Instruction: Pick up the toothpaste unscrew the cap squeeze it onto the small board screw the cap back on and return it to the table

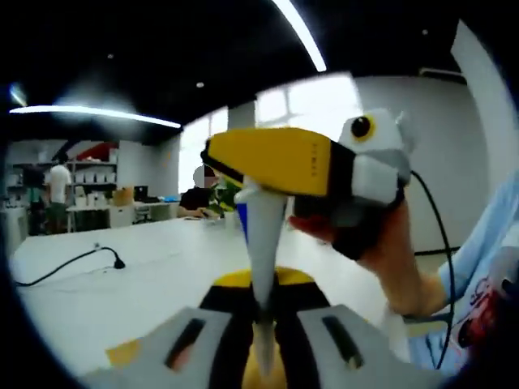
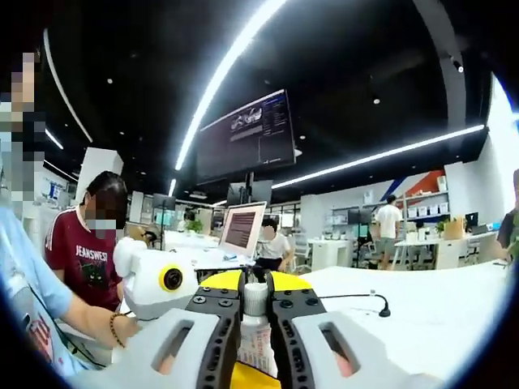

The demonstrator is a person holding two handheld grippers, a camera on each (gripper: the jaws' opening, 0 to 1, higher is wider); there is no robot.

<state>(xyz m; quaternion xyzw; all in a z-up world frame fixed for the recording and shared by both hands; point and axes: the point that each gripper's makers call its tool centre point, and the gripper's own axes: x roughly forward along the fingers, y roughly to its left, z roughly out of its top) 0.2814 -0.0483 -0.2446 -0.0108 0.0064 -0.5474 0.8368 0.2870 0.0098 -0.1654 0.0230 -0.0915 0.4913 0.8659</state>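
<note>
Left gripper view, lower centre: our left gripper (image 1: 263, 320) clamps the toothpaste (image 1: 264, 243) tail while the right gripper (image 2: 255, 312) pinches the cap (image 2: 255, 298); we should twist gently, coaxially

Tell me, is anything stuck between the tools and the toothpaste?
No. The left tool is shut right on the toothpaste tube, and the right tool closes on its cap end. Nothing visible sits between them.
</note>
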